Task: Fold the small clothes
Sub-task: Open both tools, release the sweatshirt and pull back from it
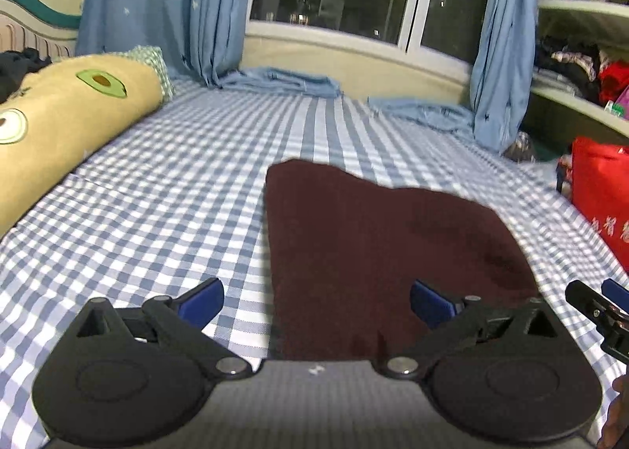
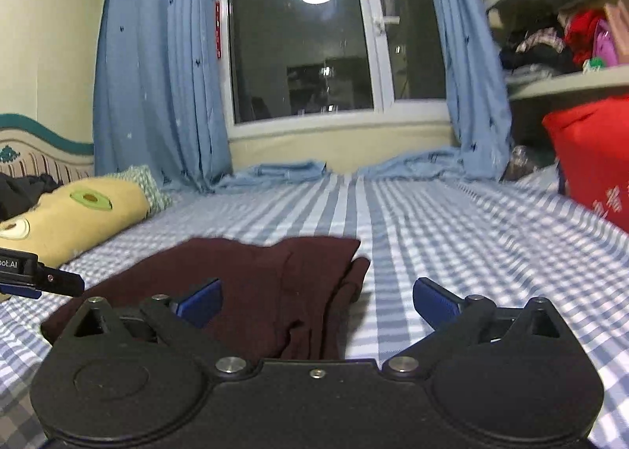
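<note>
A dark maroon garment (image 1: 373,244) lies folded flat on the blue-and-white checked bed sheet (image 1: 157,189). My left gripper (image 1: 316,303) is open and empty, hovering over the garment's near left edge. In the right wrist view the same garment (image 2: 251,284) shows its layered folded edge on the right side. My right gripper (image 2: 316,303) is open and empty over the garment's near right edge. The tip of the right gripper shows at the right edge of the left wrist view (image 1: 597,307). The left gripper shows at the left edge of the right wrist view (image 2: 39,276).
A yellow avocado-print pillow (image 1: 67,115) lies at the bed's left side. Blue curtains (image 1: 165,4) hang by the window, their hems pooled on the bed. A red bag (image 1: 601,189) stands at the right, below shelves of clothes (image 2: 558,40).
</note>
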Demonstrator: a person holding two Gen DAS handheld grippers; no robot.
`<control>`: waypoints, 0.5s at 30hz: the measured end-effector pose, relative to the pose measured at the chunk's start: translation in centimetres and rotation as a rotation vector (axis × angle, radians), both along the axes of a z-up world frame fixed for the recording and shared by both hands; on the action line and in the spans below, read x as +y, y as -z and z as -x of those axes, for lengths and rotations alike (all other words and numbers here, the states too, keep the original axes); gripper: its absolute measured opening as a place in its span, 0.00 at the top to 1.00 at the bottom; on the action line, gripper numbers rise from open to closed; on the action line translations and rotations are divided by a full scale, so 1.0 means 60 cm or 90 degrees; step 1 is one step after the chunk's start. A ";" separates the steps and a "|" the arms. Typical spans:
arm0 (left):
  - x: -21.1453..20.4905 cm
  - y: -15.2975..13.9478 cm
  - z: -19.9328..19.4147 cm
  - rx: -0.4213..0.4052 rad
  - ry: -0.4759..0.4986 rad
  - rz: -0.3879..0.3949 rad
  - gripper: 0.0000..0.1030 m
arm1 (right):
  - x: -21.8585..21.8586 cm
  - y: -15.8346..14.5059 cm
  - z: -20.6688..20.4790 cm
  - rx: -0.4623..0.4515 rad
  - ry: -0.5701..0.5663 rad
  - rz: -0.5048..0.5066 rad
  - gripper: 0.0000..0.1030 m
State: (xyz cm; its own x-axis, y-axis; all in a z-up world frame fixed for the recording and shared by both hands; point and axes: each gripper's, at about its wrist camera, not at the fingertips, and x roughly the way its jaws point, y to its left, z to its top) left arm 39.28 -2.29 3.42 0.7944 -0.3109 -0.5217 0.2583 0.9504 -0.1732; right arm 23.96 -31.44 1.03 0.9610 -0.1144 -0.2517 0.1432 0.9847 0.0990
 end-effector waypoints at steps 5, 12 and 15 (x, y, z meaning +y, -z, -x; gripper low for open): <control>0.013 -0.022 0.052 -0.042 -0.008 0.006 0.01 | 0.011 -0.022 0.054 -0.042 0.014 0.003 0.00; 0.021 -0.044 0.114 -0.085 -0.014 -0.003 0.01 | 0.017 -0.038 0.115 -0.078 0.032 0.001 0.00; 0.025 -0.048 0.135 -0.097 -0.021 -0.001 0.01 | 0.018 -0.041 0.138 -0.086 0.033 -0.002 0.00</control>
State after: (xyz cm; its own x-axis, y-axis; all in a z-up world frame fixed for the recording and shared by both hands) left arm 31.16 -0.82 6.29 0.8742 -0.2823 -0.3951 0.2500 0.9592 -0.1322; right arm 15.66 -30.38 3.48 0.9790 -0.1647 -0.1204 0.1794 0.9760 0.1236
